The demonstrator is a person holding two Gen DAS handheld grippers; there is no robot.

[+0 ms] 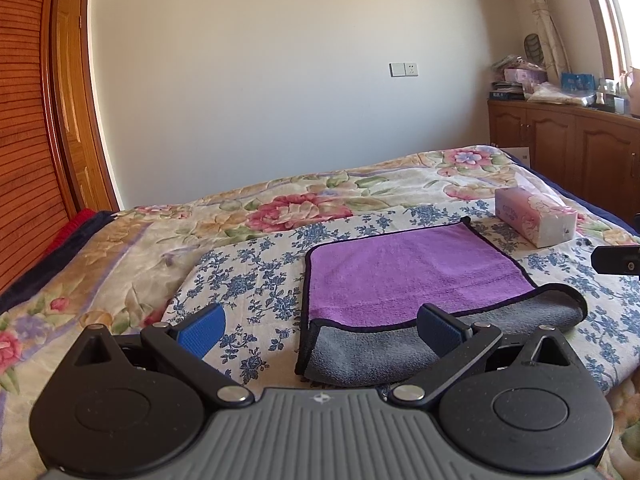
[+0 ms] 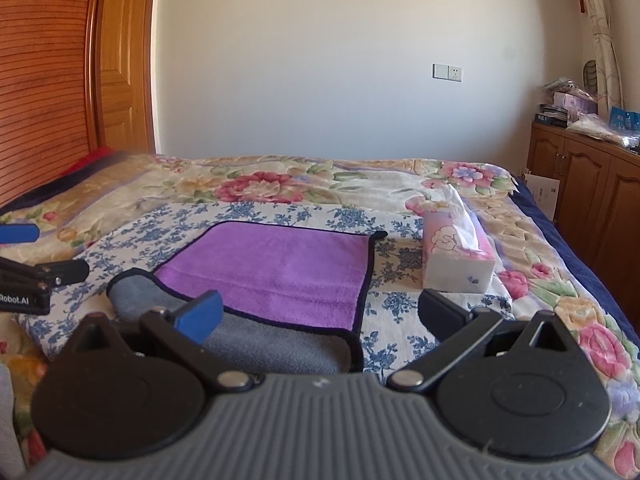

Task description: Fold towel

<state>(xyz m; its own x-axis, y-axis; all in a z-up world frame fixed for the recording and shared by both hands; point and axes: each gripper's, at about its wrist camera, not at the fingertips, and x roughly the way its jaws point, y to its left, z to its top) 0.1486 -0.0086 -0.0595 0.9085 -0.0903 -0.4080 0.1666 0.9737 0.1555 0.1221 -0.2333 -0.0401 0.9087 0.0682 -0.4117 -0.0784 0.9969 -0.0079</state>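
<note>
Towel [image 1: 416, 276] lies flat ahead of both spread tools

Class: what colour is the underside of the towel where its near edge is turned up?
Grey, against the purple top of the towel; clearest in the left wrist view.

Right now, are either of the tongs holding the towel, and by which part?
Nothing is held. Both the left tongs and the right tongs are open above the near, turned-back grey edge of the towel, with nothing clamped between the fingers.

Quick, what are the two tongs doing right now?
Left tongs: open, holding nothing, above the towel's near edge.
Right tongs: open, holding nothing.
</note>
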